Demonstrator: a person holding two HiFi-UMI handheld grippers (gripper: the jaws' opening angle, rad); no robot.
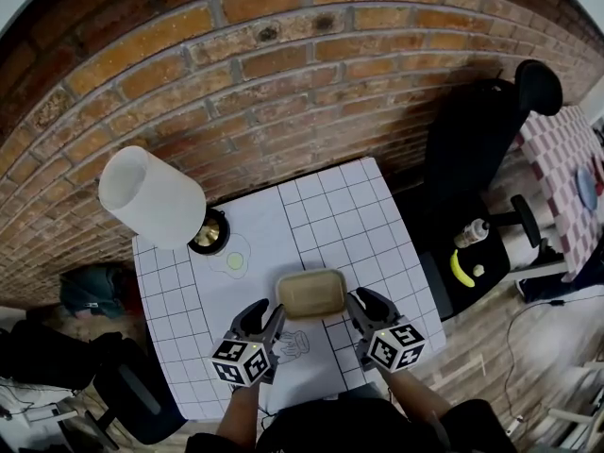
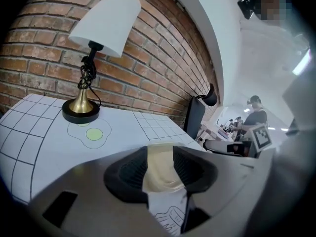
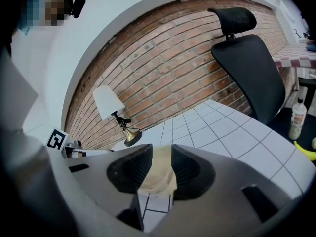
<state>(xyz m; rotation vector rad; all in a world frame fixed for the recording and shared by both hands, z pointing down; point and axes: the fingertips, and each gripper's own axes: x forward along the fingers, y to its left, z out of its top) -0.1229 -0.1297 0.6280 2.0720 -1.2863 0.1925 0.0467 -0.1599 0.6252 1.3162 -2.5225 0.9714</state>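
Now, left gripper (image 2: 160, 171): your jaws are pinched on the near rim of a tan tray (image 1: 310, 293); the beige edge fills the gap between the ribbed pads.
Right gripper (image 3: 157, 173): same story; jaws clamped on the opposite rim of that tray.
Tray sits lower centre of the head view, spanned between your two grippers, over the white gridded table (image 1: 359, 215); whether it touches the table cannot be told.
Line drawing of a fried egg (image 1: 235, 260) lies on the table up and left of the tray; just beyond it stands a lamp (image 1: 153, 196) with white shade and brass base, left of centre.
Brick wall (image 1: 283, 83) runs across the top of the frame.
Black office chair (image 1: 477, 135) upper right; a bottle (image 1: 471, 232) and a banana (image 1: 461, 269) at right, well apart from the tray.
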